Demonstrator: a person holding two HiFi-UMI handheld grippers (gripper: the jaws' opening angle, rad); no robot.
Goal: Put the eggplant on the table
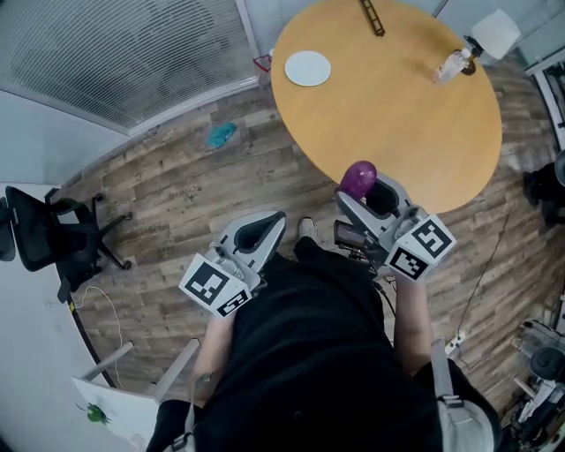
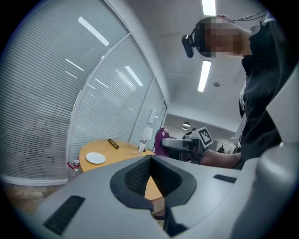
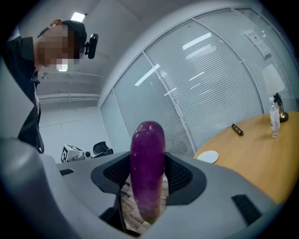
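A purple eggplant [image 1: 357,178] stands upright between the jaws of my right gripper [image 1: 360,192], which is shut on it. It hangs at the near edge of the round wooden table [image 1: 397,115]. In the right gripper view the eggplant [image 3: 147,172] fills the gap between the black pads, with the table [image 3: 261,149] off to the right. My left gripper [image 1: 278,218] is lower left over the wooden floor, shut and holding nothing. In the left gripper view its jaw tips [image 2: 150,159] meet, and the eggplant [image 2: 161,140] shows beyond them.
On the table are a white plate [image 1: 308,68], a clear bottle [image 1: 452,64], a dark strip [image 1: 372,16] and a white lamp [image 1: 494,33]. A black office chair [image 1: 53,238] stands at the left. A teal scrap [image 1: 221,134] lies on the floor by the blinds.
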